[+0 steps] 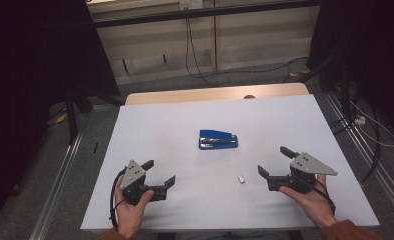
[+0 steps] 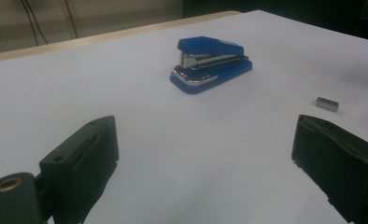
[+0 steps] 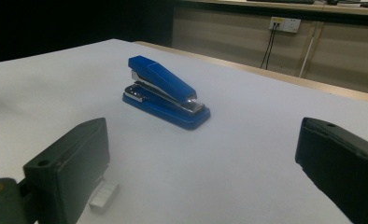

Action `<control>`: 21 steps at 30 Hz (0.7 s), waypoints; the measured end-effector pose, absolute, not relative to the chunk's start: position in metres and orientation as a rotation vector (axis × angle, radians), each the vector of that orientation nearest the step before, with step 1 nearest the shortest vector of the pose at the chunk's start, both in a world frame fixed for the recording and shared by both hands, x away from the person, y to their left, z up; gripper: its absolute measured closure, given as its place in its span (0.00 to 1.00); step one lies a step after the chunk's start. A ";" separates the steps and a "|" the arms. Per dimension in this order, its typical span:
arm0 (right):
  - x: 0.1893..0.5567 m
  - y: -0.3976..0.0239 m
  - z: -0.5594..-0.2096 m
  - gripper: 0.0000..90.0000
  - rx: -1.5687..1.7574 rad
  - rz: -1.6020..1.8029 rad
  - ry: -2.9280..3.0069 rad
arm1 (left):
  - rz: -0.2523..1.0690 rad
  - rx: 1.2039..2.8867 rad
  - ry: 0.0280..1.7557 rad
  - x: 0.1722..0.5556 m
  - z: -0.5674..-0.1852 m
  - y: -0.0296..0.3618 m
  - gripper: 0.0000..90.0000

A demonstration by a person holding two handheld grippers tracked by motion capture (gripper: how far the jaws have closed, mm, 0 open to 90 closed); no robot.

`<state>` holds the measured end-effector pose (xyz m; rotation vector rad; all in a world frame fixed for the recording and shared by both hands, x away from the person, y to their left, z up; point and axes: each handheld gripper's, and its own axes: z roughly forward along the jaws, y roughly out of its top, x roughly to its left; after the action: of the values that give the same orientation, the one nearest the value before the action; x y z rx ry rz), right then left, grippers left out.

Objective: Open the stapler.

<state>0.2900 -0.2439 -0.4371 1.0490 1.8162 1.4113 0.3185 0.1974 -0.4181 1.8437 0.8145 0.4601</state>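
Note:
A blue stapler [image 1: 218, 140] lies closed near the middle of the white table [image 1: 160, 125]; it also appears as the stapler [image 2: 210, 63] ahead of the left jaws and the stapler [image 3: 166, 93] ahead of the right jaws. A small strip of staples [image 1: 241, 178] rests on the table in front of it, seen as the staple strip [image 2: 326, 104] and the staple strip [image 3: 104, 194]. My left gripper [image 1: 161, 172] sits at the front left, open and empty. My right gripper [image 1: 275, 161] sits at the front right, open and empty, with the staples just beside its near jaw.
The table's wooden far edge [image 1: 215, 93] shows beyond the white sheet. Cables [image 1: 192, 55] hang down the wall behind, and metal floor rails [image 1: 60, 175] run along both sides of the table.

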 end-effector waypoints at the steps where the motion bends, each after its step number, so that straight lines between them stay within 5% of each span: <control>1: 0.291 -0.242 -0.437 0.04 1.047 1.411 1.818 | 0.460 1.844 0.814 0.318 -0.418 0.197 0.08; 21: 0.311 -0.222 -0.440 0.07 1.072 1.460 1.861 | 0.403 1.860 0.788 0.331 -0.420 0.170 0.03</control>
<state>0.3107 -0.2220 -0.4399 1.0723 1.8614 1.4597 0.3307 0.1702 -0.4197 1.8598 0.7878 0.4027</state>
